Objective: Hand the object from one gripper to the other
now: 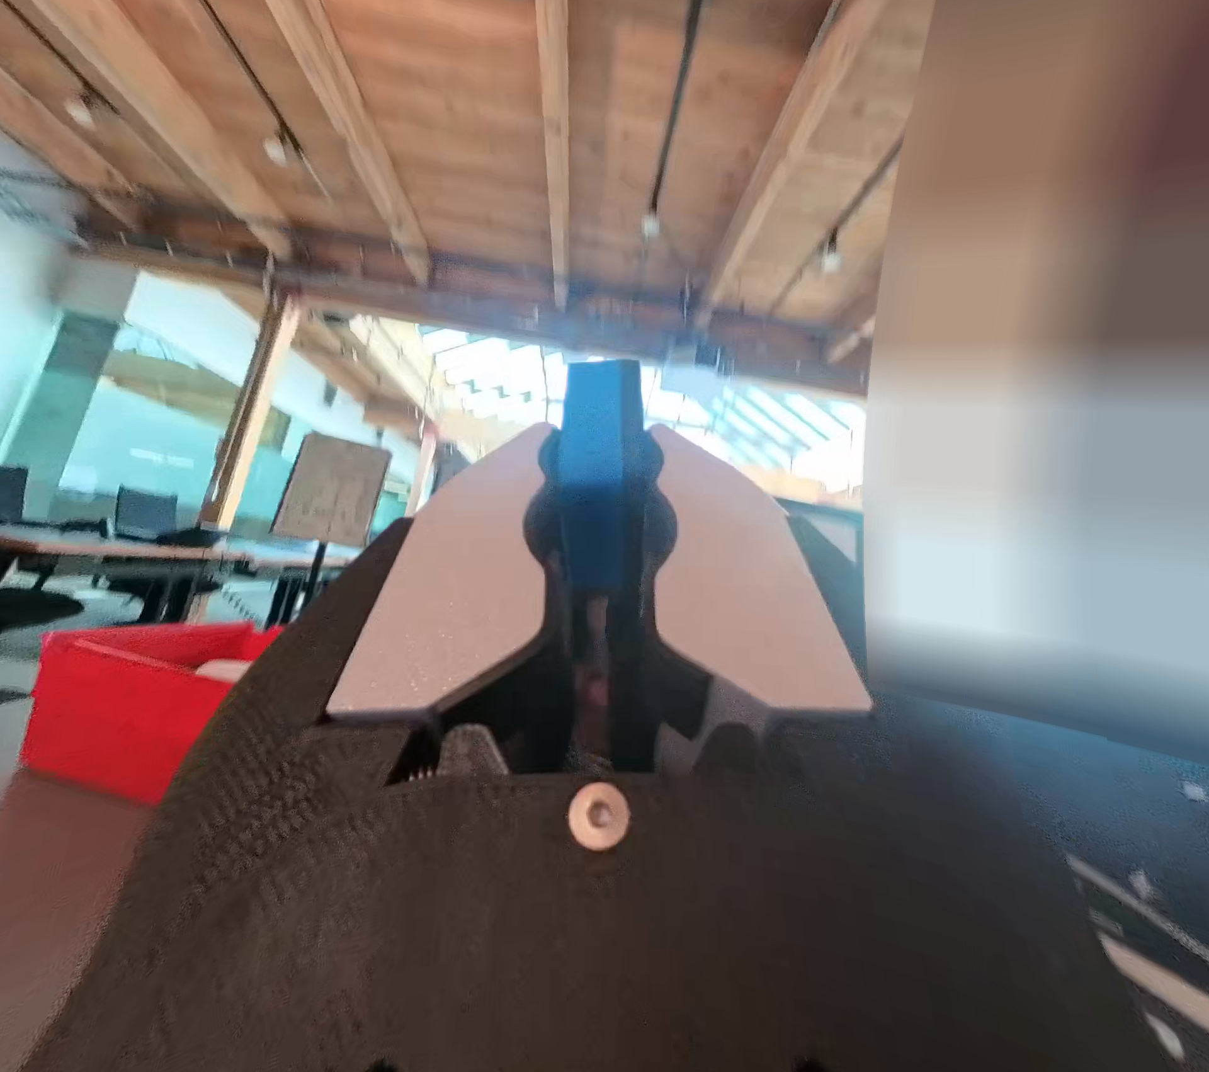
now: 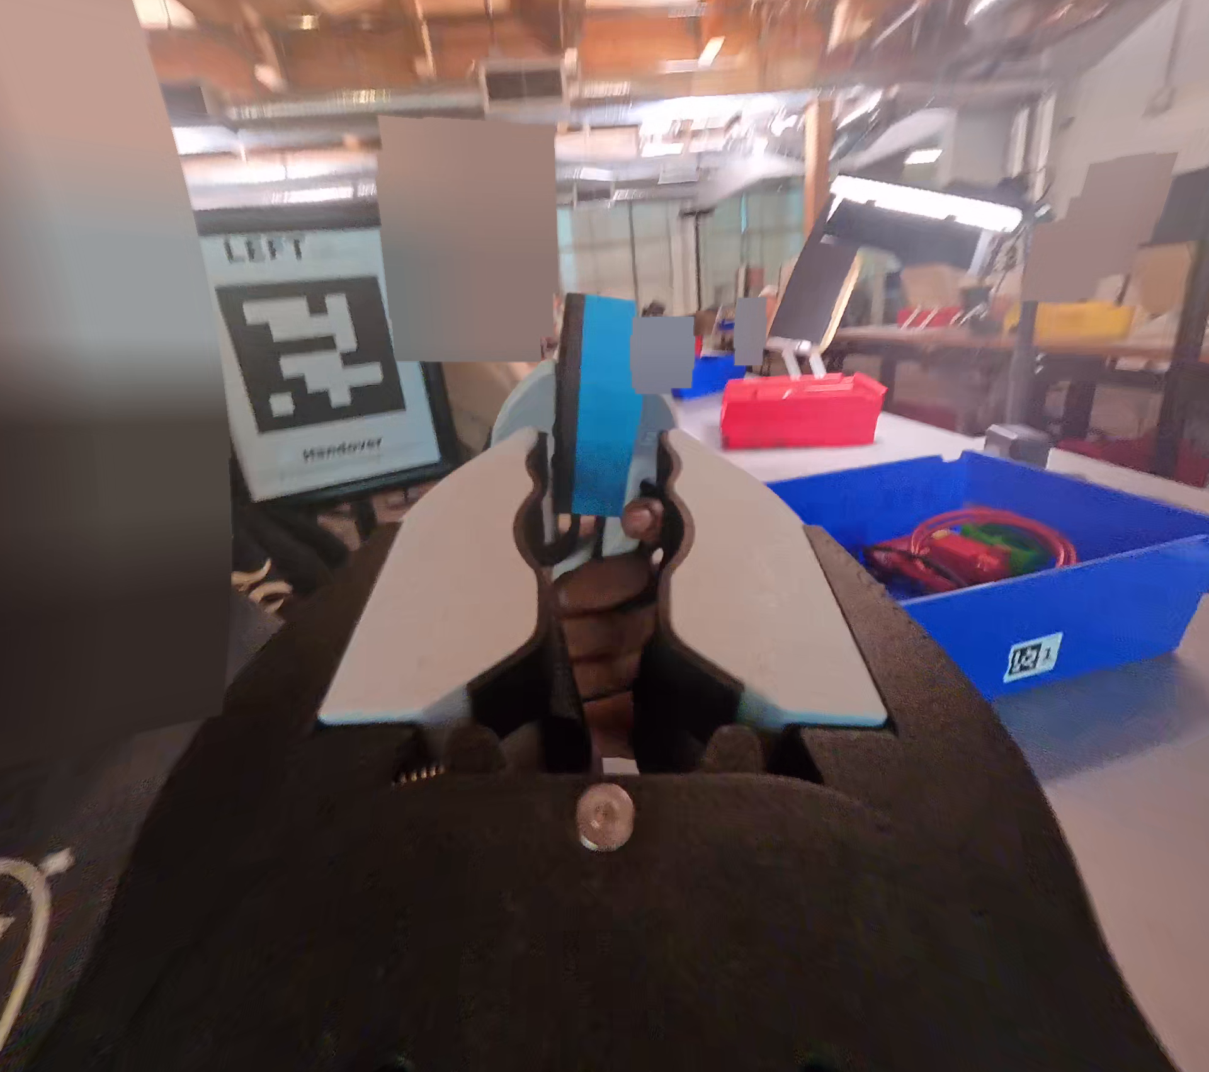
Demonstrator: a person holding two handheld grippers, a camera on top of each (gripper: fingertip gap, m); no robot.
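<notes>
The object is a blue block with a black layer on one side. My left gripper (image 1: 600, 438) is shut on the block (image 1: 598, 451) and points it up toward the wooden ceiling. In the right wrist view the block (image 2: 605, 406) stands upright between the pale fingers of the left gripper (image 2: 523, 406), with a person's hand (image 2: 608, 602) below it. My right gripper (image 2: 602, 438) faces the block with its jaws slightly apart on either side of it. Thin gaps show on both sides. How far the block reaches in between them is unclear.
A red bin (image 1: 131, 707) sits low left in the left wrist view. The right wrist view shows a blue bin (image 2: 1060, 615) holding red cables on a grey table (image 2: 1112, 766), a red bin (image 2: 798, 409) farther back, and a framed marker board (image 2: 314, 360) at left. Only a small space, under 4 cm, lies between the two pairs of fingers.
</notes>
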